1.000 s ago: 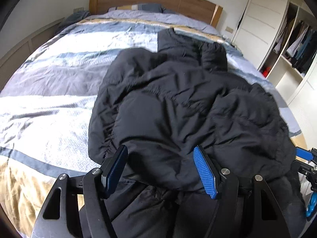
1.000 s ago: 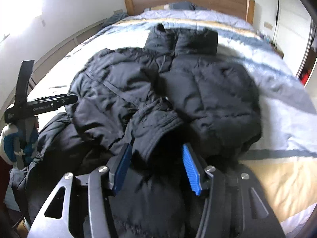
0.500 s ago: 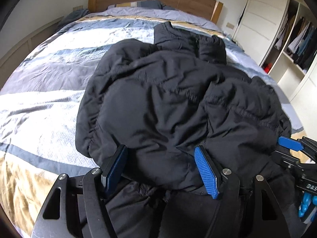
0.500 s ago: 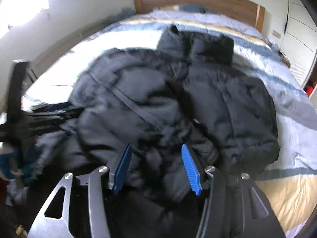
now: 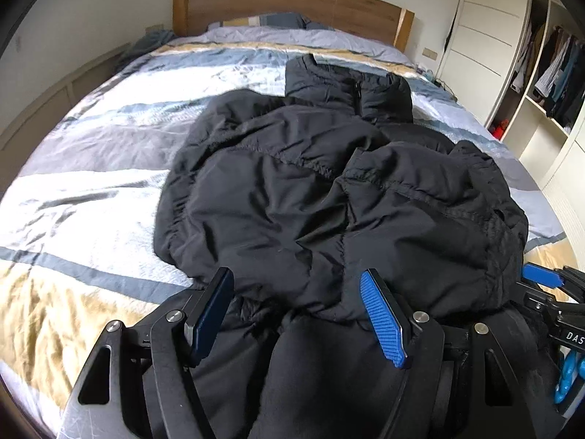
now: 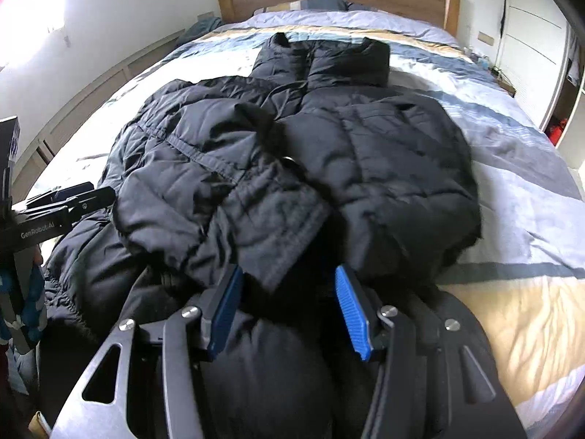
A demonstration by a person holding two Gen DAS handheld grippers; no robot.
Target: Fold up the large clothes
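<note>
Since a second ago, the black puffer jacket [image 5: 329, 197] has had its hem bunched up toward the collar on the striped bed [image 5: 91, 190]. Left tongs [image 5: 303, 314] have just been spreading, fabric loose between them; right tongs [image 6: 289, 307] pinch jacket padding.

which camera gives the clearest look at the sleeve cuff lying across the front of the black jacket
The right wrist view. There the sleeve cuff lies spread flat over the black jacket, just ahead of the right gripper. The left wrist view shows only rumpled folds of the jacket; no cuff can be made out.
</note>
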